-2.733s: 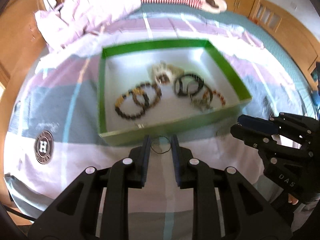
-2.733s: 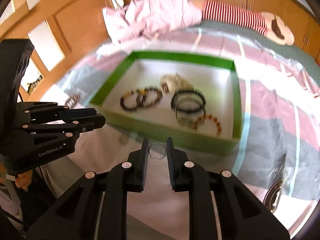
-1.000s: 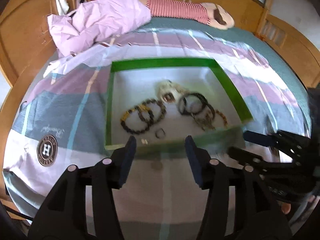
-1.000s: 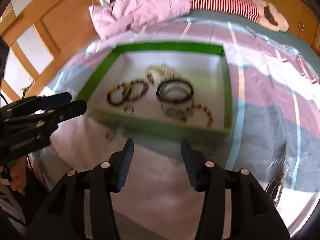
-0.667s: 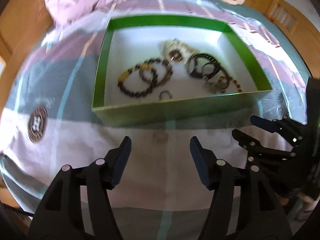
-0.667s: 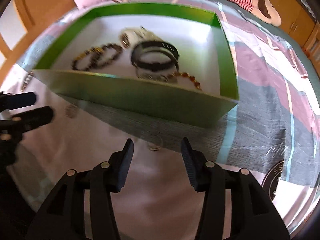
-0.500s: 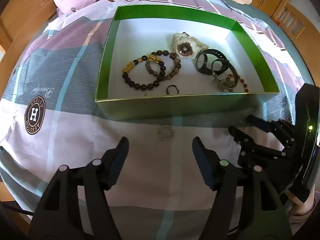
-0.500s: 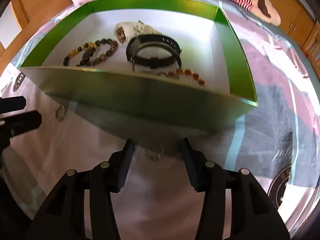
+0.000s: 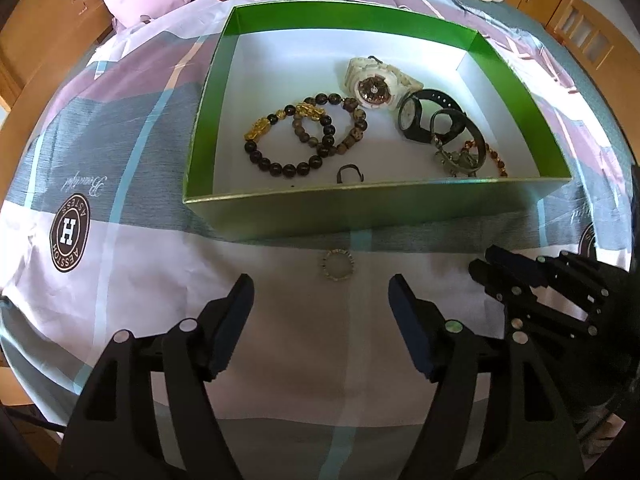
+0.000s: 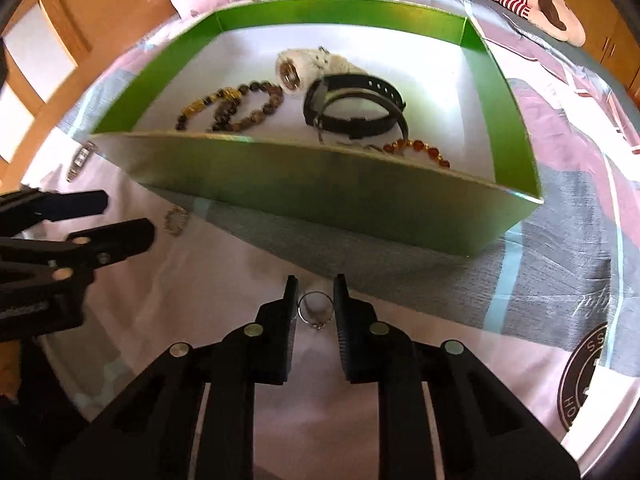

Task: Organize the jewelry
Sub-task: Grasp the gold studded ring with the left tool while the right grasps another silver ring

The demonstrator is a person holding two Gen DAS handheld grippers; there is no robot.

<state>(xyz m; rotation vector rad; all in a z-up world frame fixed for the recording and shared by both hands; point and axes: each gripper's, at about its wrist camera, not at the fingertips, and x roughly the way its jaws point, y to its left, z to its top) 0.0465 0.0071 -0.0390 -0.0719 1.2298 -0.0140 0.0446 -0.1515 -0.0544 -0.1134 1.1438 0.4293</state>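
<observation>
My left tongs [image 9: 320, 294] gape wide behind a ring [image 9: 338, 264]; right tongs [image 10: 315, 300] pinch another ring [image 10: 315, 312]. "AESTESIOM" logo [image 9: 71, 232] sits left.

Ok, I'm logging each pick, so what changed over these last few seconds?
Both grippers released the rings they held and opened. The left gripper now hangs open short of a beaded ring on the bedsheet; a dark ring now lies in the green box. The right gripper dropped and its jaws closed on a thin ring. Bracelets and watches stayed put.
</observation>
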